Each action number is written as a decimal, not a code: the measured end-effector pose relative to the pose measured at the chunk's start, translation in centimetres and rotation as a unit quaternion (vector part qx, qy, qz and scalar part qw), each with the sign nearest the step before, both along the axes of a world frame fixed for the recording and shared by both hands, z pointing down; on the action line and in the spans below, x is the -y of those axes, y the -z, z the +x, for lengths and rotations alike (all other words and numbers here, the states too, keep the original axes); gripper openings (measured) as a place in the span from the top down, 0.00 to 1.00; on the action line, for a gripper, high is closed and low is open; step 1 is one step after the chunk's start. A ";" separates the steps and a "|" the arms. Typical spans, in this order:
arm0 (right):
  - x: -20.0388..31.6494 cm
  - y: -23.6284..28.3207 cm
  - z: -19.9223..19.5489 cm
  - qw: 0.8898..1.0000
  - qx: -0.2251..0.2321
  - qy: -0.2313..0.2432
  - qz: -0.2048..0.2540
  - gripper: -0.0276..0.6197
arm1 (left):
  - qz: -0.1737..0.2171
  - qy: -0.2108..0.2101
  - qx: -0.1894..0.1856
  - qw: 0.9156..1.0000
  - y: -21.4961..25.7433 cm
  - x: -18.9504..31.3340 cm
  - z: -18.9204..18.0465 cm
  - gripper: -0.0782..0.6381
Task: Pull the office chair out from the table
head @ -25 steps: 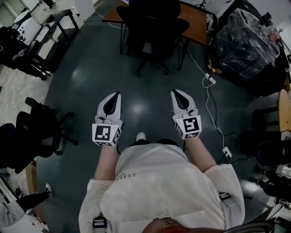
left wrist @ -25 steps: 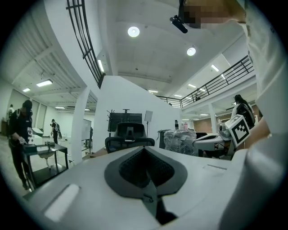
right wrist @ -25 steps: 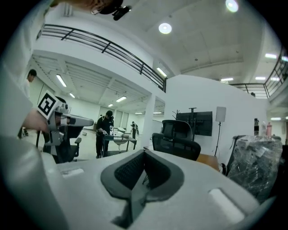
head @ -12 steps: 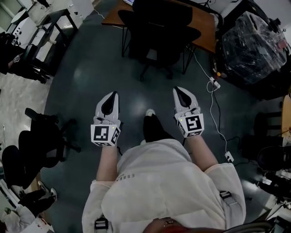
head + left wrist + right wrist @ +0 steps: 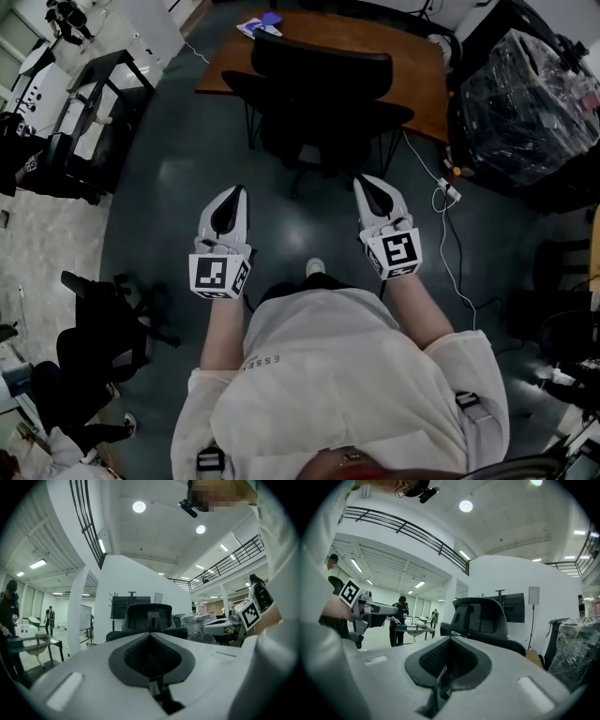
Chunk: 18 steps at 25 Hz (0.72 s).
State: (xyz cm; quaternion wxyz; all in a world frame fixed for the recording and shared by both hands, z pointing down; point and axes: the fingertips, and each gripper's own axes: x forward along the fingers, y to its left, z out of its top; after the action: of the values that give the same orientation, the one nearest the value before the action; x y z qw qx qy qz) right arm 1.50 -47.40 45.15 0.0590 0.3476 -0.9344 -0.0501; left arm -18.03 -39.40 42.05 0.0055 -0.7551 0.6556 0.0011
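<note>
A black office chair [image 5: 319, 89] stands pushed up to a brown wooden table [image 5: 412, 66], its back toward me. My left gripper [image 5: 232, 195] and right gripper [image 5: 368, 185] are held level side by side, both shut and empty, a short way in front of the chair. Neither touches it. In the left gripper view the chair [image 5: 149, 620] stands straight ahead beyond the closed jaws; in the right gripper view the chair [image 5: 483, 620] sits ahead, slightly right.
A plastic-wrapped bulk [image 5: 525, 94] stands right of the table, with a power strip and cable [image 5: 448, 192] on the floor beside it. Another black chair [image 5: 98, 347] is at the left, a black-framed bench [image 5: 89, 103] at the far left. People stand in the distance.
I have walked toward the table with both grippers held ahead. The chair and table have come closer and lower in the head view. Both grippers stayed shut.
</note>
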 end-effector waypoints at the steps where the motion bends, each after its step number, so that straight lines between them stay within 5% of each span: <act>1: 1.2 0.3 0.0 1.000 -0.003 -0.002 0.005 0.97 | 0.001 -0.006 0.007 1.000 0.2 1.3 0.2 0.87; 11: 9.5 4.9 -0.5 0.996 -0.024 -0.062 0.053 0.97 | 0.014 -0.085 0.030 0.996 2.5 12.0 -0.5 0.87; 18: 13.8 9.5 -2.1 0.981 -0.096 -0.100 0.134 0.97 | 0.050 -0.167 0.120 0.977 6.2 19.4 -1.2 0.87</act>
State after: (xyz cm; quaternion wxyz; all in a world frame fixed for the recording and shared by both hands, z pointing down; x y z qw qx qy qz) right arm -0.62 -61.18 35.64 0.1065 0.4378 -0.8697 -0.2016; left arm -19.19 -58.84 35.82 0.1217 -0.8476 0.5135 -0.0557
